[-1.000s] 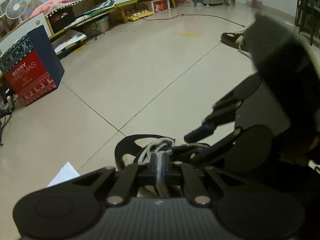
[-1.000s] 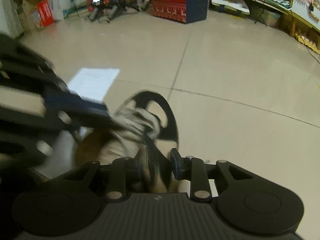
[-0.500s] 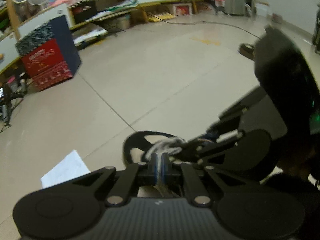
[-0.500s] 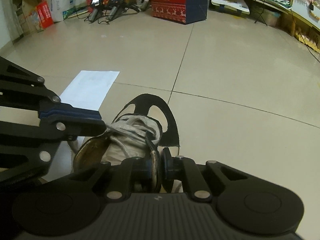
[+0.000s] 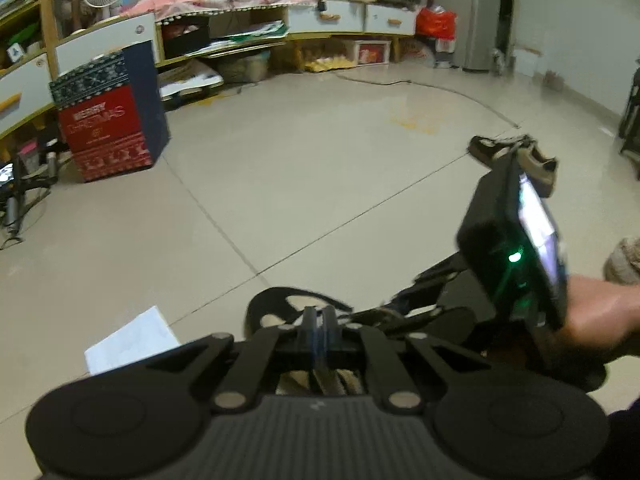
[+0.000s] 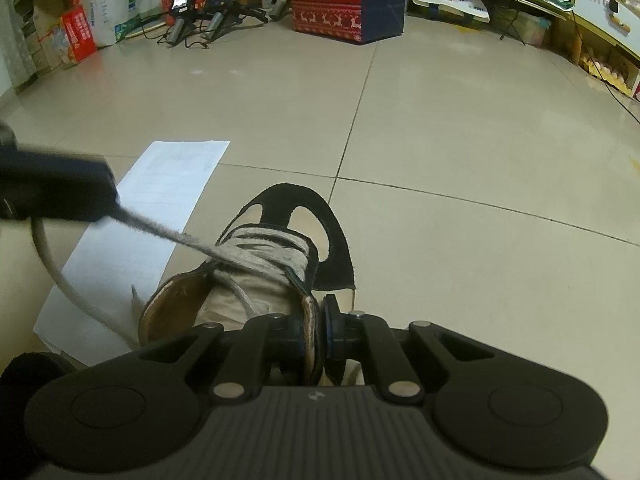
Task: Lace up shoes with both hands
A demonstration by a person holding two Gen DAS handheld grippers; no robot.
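Note:
A tan shoe (image 6: 240, 296) with a black toe piece (image 6: 336, 256) lies on the tiled floor. In the right wrist view my right gripper (image 6: 316, 330) is shut on the edge of the shoe's side flap. My left gripper (image 6: 100, 192) at the left is shut on the grey lace (image 6: 176, 236), which runs taut from its tip to the eyelets. In the left wrist view my left gripper (image 5: 319, 320) is shut above the shoe's toe (image 5: 280, 304), with the lace passing under it. My right gripper's body (image 5: 512, 248) and the hand are at the right.
A white sheet of paper (image 6: 160, 196) lies left of the shoe. A second shoe (image 5: 516, 152) lies farther out on the floor. A red Christmas box (image 6: 344, 0), spare grippers with cables (image 6: 200, 16), shelves and boxes line the walls.
My left gripper has pulled up and away to the left, drawing the lace taut. My right gripper has closed on the shoe's flap and stays there.

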